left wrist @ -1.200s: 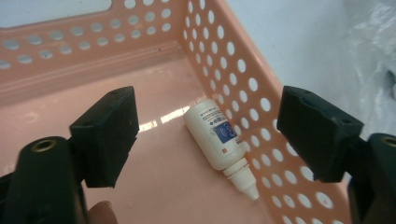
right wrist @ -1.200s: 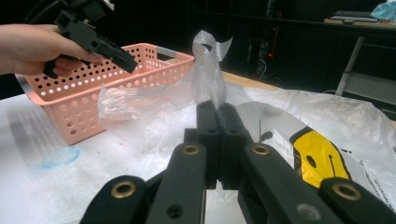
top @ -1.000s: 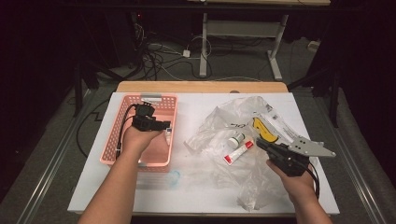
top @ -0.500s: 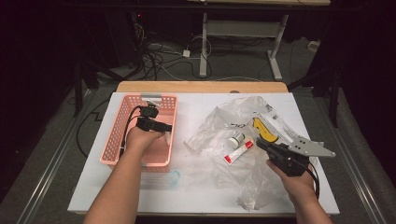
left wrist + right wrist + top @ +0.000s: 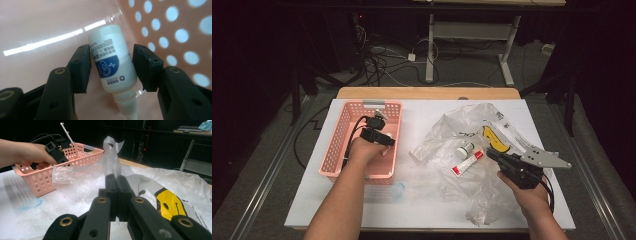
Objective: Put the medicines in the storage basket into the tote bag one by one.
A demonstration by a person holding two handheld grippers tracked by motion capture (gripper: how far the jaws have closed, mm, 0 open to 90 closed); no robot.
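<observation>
Inside the pink perforated plastic basket, at nine o'clock, the left gripper has just been closing its still-apart jaws round the small white plastic dropper bottle, to lift it; the right gripper, at four o'clock, stays clamped on the clear plastic bag, anchoring it.

Not much was actually legible here. The small white bottle had a label with a block of tiny black print up top, too small to make out, then a dark blue panel with a white swirly heartbeat-style logo and a little red-and-blue mark underneath. The clear plastic bag carried a yellow smiley face print, plus some dark lettering I couldn't read.
</observation>
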